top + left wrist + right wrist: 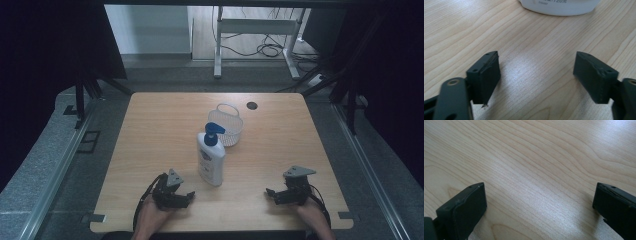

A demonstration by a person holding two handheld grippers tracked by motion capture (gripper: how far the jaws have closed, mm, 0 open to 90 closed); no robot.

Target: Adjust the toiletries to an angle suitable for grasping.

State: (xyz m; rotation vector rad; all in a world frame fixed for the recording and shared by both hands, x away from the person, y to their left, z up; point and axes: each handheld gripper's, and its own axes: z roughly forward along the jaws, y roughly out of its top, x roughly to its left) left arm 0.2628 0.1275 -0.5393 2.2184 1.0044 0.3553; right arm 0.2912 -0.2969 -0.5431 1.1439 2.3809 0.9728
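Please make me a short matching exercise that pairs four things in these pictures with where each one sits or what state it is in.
Things:
1. pump bottle
2. basket
3. left gripper
4. round hole

Places or states:
A. in the table top near its far edge
B. open, low over the wood just left of the bottle's base
C. white with a blue pump, at the table's middle
D. white, just behind the bottle

Pairs: 1-C, 2-D, 3-B, 4-A
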